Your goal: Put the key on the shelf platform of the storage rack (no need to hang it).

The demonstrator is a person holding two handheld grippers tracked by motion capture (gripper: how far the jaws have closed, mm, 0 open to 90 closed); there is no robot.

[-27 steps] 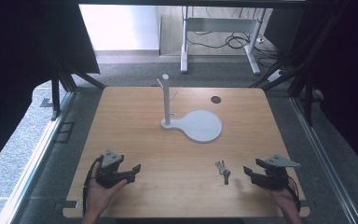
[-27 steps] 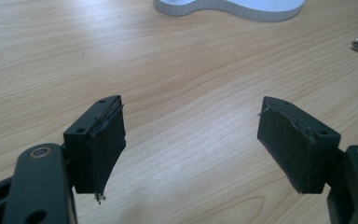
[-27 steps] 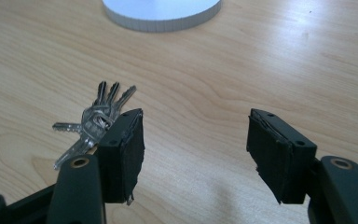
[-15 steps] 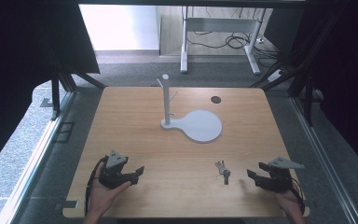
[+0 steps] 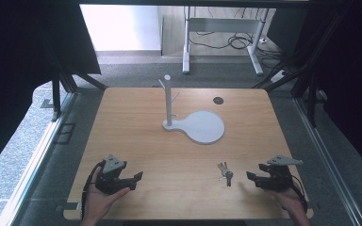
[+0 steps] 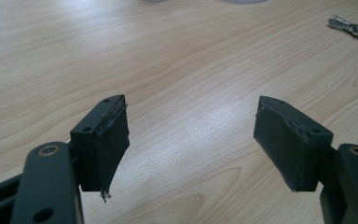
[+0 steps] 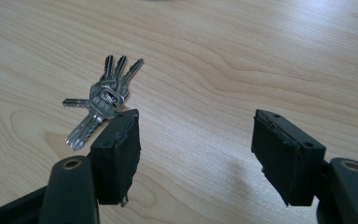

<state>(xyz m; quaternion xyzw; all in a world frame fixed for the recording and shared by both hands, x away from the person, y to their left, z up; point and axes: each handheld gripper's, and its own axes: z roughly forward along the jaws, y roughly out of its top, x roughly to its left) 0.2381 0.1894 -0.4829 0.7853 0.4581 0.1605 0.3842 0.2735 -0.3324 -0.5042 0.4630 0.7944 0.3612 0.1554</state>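
Near edge of the wooden worktop [image 5: 136, 141]: left gripper [image 5: 134, 178] and right gripper [image 5: 253, 177], both jaws spread wide, empty, held low over the wood. Just beside the right gripper, toward the middle: bunch of keys [image 5: 225, 171] lying flat, long axis running near to far, blades fanned. Farther back, mid-worktop: white stand [image 5: 202, 126], round base, upright post.

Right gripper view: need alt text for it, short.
A bunch of silver metal keys lies fanned out on the light wooden table, just beyond and left of the right gripper. Its two black jaws rise from the bottom edge, spread wide apart with nothing between them.
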